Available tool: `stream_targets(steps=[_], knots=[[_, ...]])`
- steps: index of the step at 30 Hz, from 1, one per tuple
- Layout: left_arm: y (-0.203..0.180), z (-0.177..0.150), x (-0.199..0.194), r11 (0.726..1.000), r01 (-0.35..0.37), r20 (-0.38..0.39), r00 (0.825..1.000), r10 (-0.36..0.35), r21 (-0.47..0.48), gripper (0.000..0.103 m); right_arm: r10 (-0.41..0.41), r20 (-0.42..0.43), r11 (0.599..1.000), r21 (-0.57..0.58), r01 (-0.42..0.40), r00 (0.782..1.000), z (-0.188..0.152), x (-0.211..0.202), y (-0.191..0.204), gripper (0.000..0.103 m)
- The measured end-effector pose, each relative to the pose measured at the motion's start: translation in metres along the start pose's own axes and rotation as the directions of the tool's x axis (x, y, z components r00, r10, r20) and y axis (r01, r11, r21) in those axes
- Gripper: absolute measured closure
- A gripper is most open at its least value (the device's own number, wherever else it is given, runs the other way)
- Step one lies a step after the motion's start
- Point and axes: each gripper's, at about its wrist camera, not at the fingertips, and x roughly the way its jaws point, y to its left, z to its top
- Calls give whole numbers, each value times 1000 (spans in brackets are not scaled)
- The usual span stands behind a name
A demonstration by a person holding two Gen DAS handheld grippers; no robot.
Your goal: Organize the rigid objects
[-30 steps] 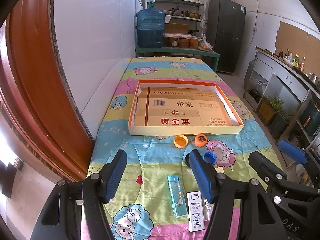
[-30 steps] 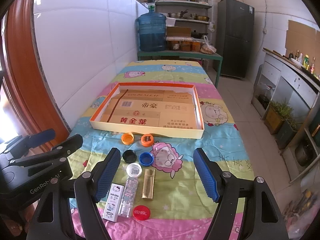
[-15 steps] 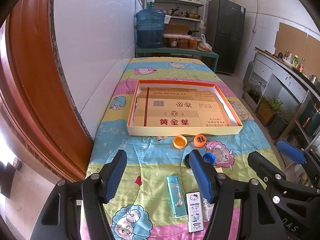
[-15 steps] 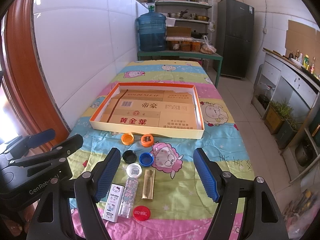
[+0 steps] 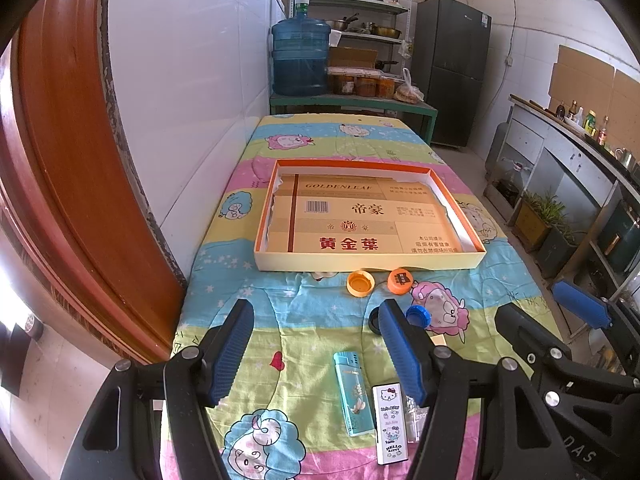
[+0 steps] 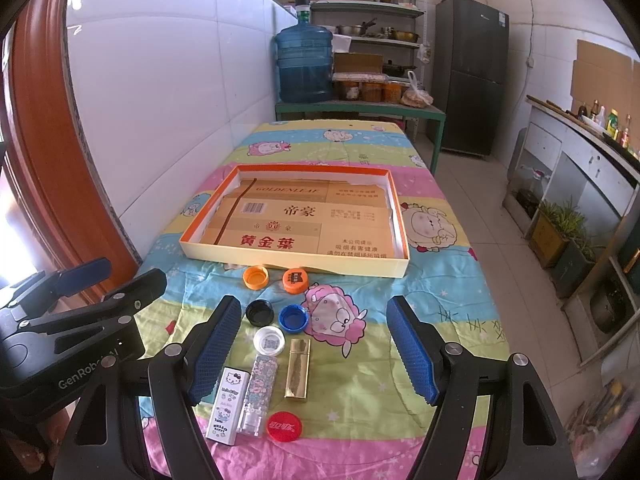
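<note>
Almost nothing changed over the last second: only a slight drift of the left view, with both sets of jaws spread wide and holding nothing. Left gripper [image 5: 316,350] hovering over the near left of the surface, right gripper [image 6: 314,346] over the cluster of small things. Probably sorting not yet begun, since the shallow box [image 6: 294,258] at the middle holds only its cardboard liner. Lying loose near the box: two orange caps [image 6: 256,277], black cap [image 6: 259,313], blue cap [image 6: 293,317], white cap [image 6: 269,340], red cap [image 6: 284,426], Hello Kitty lighter [image 6: 226,406], gold lighter [image 6: 298,368], teal lighter [image 5: 354,394]. Cartoon-sheep cloth [image 6: 440,288] covering the surface; tiled wall at left, water jug [image 6: 304,64] and fridge [image 6: 472,72] far behind.
</note>
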Motion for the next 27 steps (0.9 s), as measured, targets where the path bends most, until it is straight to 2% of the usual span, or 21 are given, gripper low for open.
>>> stream_targets(steps=[27], knots=[[0, -5, 3, 1000, 2, -8, 1000, -2, -3, 38, 4, -12, 1000, 10, -4, 1000, -6, 6, -2, 26]])
